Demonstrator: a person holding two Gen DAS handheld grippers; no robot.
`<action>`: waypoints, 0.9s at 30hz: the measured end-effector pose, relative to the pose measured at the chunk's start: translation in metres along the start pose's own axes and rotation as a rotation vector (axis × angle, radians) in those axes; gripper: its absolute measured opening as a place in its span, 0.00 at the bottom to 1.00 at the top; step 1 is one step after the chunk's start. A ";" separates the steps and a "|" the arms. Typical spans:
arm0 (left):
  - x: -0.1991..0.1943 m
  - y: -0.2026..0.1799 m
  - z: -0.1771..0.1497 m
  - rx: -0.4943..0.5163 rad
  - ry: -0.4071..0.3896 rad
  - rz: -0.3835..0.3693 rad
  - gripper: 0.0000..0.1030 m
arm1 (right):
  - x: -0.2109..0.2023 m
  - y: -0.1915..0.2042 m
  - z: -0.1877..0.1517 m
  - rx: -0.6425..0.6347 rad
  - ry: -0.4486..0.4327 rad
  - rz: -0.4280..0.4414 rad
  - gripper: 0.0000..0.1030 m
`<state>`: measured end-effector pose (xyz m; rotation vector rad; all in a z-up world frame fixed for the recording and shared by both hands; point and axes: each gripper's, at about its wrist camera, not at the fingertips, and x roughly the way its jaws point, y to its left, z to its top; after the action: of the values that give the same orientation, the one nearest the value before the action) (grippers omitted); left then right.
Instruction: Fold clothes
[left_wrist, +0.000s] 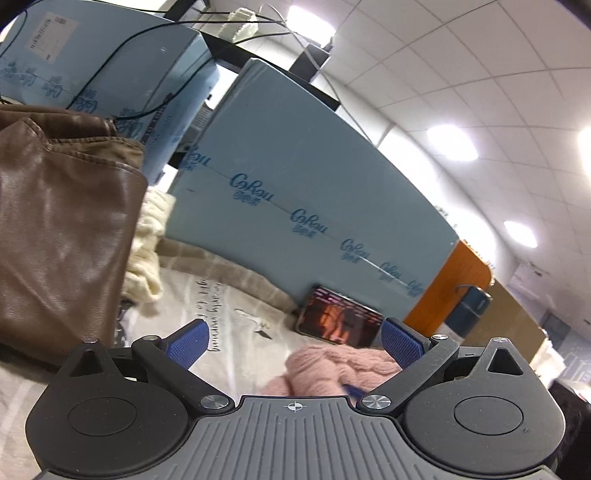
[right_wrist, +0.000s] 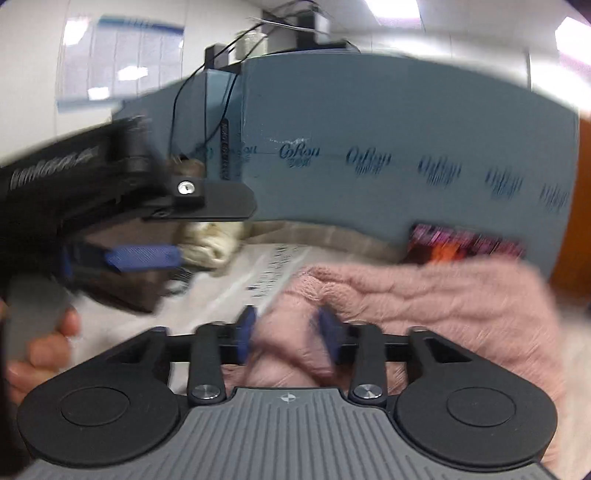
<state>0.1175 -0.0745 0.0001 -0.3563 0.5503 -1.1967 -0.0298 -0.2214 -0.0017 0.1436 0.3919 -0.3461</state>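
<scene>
Gripping a fold of the pink sweater (right_wrist: 424, 295), the right claw (right_wrist: 288, 332) clamps shut while the left claw (left_wrist: 295, 341) hangs apart above it.

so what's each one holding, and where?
Right tongs grip the pink sweater by a bunched fold near its edge. Left tongs are open and hold nothing.
</scene>
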 end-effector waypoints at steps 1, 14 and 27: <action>0.000 0.000 -0.001 -0.003 -0.002 -0.007 0.98 | -0.005 -0.006 0.002 0.030 0.005 0.041 0.57; 0.033 -0.028 -0.027 0.042 0.205 -0.136 0.87 | -0.089 -0.158 0.002 0.480 -0.161 0.254 0.75; 0.033 -0.027 -0.036 0.268 0.232 0.066 0.26 | -0.077 -0.176 -0.016 0.548 -0.116 0.357 0.75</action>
<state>0.0841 -0.1140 -0.0217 0.0299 0.5879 -1.2379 -0.1650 -0.3590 0.0024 0.7168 0.1427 -0.0995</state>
